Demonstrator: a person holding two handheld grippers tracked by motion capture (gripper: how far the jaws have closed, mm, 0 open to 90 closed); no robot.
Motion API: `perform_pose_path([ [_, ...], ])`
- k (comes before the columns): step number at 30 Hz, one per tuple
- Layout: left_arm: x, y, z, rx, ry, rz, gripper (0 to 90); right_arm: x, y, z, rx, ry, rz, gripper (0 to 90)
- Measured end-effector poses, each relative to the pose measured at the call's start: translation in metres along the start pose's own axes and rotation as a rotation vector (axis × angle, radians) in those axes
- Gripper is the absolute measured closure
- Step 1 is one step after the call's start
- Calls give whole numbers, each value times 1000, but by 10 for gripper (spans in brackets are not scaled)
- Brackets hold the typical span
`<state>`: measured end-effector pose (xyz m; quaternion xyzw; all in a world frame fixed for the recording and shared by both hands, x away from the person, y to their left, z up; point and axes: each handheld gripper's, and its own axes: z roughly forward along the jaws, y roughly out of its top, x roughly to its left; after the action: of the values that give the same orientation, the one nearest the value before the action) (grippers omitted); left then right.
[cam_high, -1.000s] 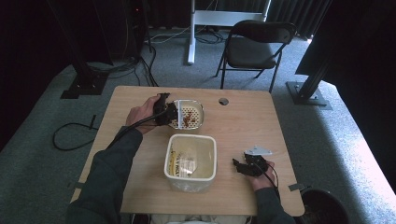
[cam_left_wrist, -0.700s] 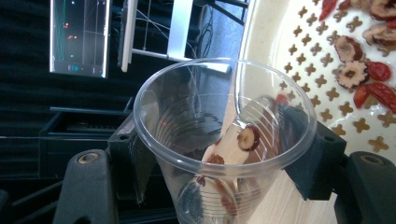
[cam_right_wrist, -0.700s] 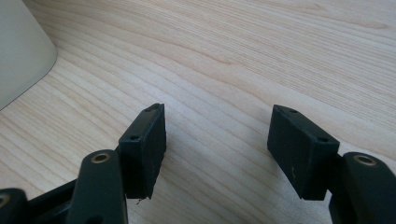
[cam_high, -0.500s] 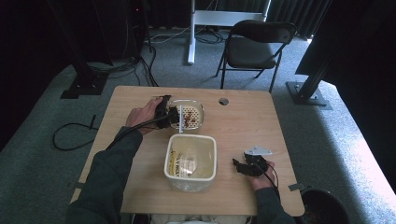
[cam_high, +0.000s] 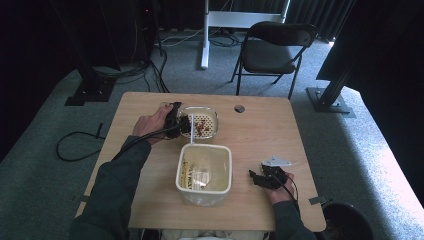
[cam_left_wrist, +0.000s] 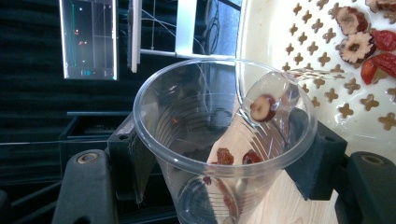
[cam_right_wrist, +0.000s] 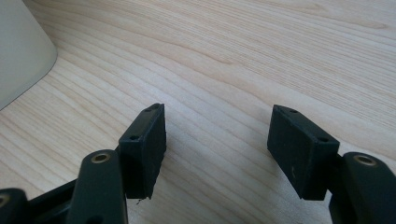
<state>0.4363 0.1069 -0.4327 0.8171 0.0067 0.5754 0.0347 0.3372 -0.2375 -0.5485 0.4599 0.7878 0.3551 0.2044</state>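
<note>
From the high view, the left gripper (cam_high: 183, 125) is holding a clear plastic cup (cam_high: 189, 126) tipped on its side, its mouth facing the cream perforated strainer basket (cam_high: 212, 117) of dried red fruit slices (cam_high: 200, 125) just beside it on the wooden bench (cam_high: 260, 130). The white rectangular plastic tub (cam_high: 186, 186) is sitting nearer the person, holding what looks like a clear packet (cam_high: 197, 170). The right gripper (cam_high: 260, 178) is resting well apart, so the left hand is doing the work.

From the left gripper view, the fingers (cam_left_wrist: 314, 158) are clamping on the cup (cam_left_wrist: 187, 121), whose long axis is pointing away from the camera; a few fruit pieces (cam_left_wrist: 225, 156) are lying inside and one slice (cam_left_wrist: 262, 108) is clinging near the rim, touching the basket (cam_left_wrist: 280, 42).

From the right gripper view, the fingers (cam_right_wrist: 299, 149) are standing apart over bare bench (cam_right_wrist: 224, 60), gripping nothing, the tub's wall (cam_right_wrist: 21, 51) just beside
</note>
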Motion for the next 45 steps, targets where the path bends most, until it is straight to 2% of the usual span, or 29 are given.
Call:
perform_pose_path([
  [9,-2,-1,1,18,38,37,335,0,0,0,0,0,0,365],
  [15,-2,-1,2,25,40,46,335,0,0,0,-1,0,0,365],
  [20,-3,-1,3,36,54,81,335,0,0,0,0,0,0,365],
  [24,-1,1,2,28,54,70,335,0,0,0,0,0,0,365],
  [45,-1,1,2,33,63,95,336,0,0,0,0,0,0,365],
])
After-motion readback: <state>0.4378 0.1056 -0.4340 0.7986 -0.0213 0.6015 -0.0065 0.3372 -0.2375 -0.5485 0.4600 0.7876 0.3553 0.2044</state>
